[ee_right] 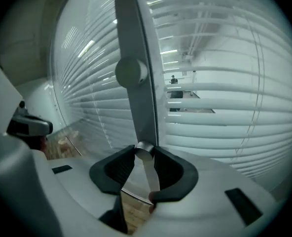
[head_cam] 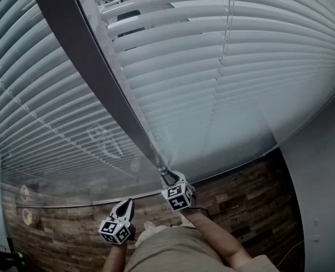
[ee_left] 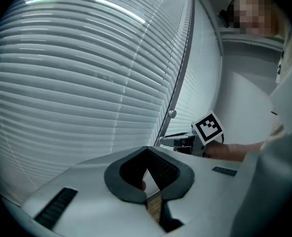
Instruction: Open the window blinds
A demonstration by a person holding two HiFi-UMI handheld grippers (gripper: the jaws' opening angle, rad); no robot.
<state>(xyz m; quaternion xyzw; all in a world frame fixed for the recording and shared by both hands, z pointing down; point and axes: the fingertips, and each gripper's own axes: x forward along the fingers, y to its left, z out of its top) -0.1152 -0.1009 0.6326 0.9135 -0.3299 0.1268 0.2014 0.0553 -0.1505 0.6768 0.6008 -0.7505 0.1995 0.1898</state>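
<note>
L hand-held gripper (head_cam: 124,205): low at lower left, nose tilted slightly down toward the blinds (head_cam: 241,67), jaws clenched tip to tip w/ nothing between. R hand-held gripper (head_cam: 166,175): just to its right and nearer the window, bare forearm (head_cam: 218,239) stretched fwd, jaws clamped on the metal-capped lower end of the tilt wand (ee_right: 143,149), which hangs along the dark frame post (head_cam: 82,55) betw. the two panels. Blinds: pale horizontal slats over both panes, above the wood-pattern floor (head_cam: 241,200); left panel's slats lie closed, right panel's upper slats are cracked, showing a lit room beyond.
</note>
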